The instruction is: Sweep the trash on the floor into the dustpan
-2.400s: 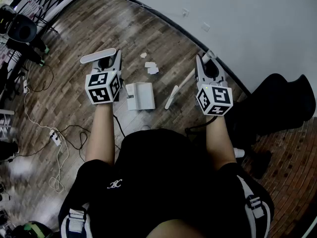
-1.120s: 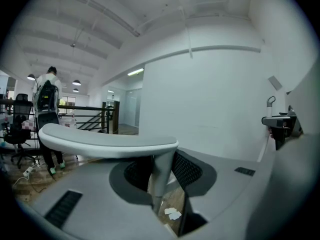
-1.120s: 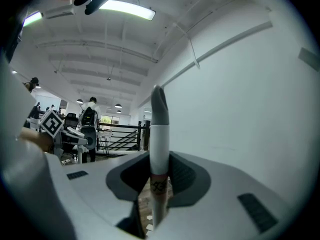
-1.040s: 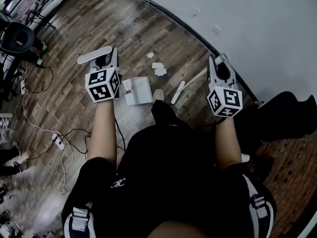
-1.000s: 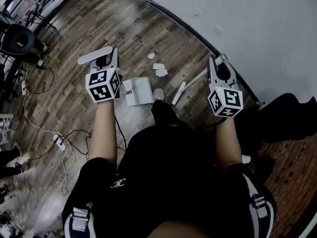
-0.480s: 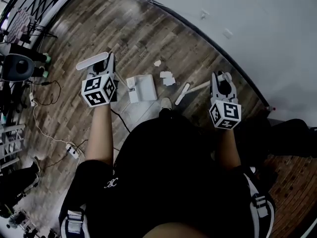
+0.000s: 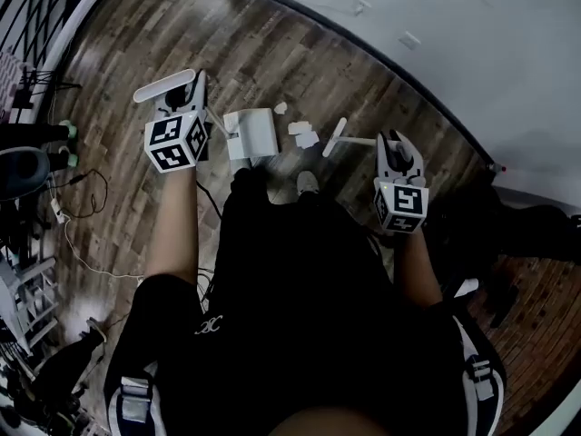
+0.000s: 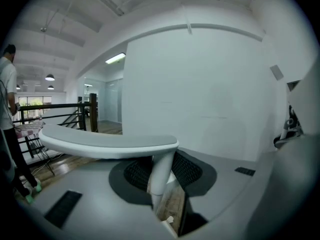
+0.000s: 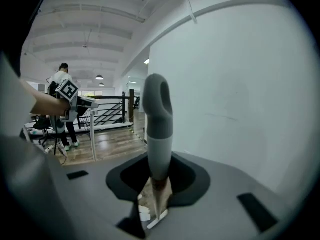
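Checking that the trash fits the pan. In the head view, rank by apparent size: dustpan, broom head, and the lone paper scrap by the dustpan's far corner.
1. dustpan: largest.
2. broom head: a slim bar, clearly less area.
3. lone paper scrap: smallest.
All three lie about equally far from the camera, so the order looks reliable.

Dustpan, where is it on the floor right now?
In the head view, the dustpan sits on the wooden floor just right of the left gripper, with paper scraps to its right.
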Available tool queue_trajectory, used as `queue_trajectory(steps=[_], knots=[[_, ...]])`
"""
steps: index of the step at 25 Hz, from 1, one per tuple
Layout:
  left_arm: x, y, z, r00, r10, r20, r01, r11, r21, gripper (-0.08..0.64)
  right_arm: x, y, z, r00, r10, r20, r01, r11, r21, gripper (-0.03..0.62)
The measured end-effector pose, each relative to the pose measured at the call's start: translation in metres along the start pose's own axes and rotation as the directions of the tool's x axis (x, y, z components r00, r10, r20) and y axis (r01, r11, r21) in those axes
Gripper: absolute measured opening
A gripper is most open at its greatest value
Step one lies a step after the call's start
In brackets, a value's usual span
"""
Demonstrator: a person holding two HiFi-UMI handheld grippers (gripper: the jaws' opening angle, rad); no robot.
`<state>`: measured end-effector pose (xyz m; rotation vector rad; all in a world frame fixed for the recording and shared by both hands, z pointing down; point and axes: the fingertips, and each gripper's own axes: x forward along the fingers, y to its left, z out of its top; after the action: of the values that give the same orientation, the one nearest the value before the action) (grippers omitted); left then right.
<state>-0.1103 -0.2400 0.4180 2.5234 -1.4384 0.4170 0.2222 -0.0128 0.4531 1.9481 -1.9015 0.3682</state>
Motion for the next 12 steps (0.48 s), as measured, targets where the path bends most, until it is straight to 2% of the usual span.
queue_trajectory(steps=[6, 12], knots=[[0.071, 0.035, -0.018, 0.996, -0.085, -0.03, 0.085, 0.996, 0.004, 0.11, 0.028, 0.017, 0.005, 0.984, -0.164, -0.07, 0.163, 0.986, -0.017, 0.097], [0.142, 0.049, -0.028, 0.984, -0.175, -0.044, 0.176, 0.984, 0.02, 0.11, 0.028, 0.016, 0.0, 0.924, -0.358, -0.134, 0.364, 0.931, 0.023, 0.097]])
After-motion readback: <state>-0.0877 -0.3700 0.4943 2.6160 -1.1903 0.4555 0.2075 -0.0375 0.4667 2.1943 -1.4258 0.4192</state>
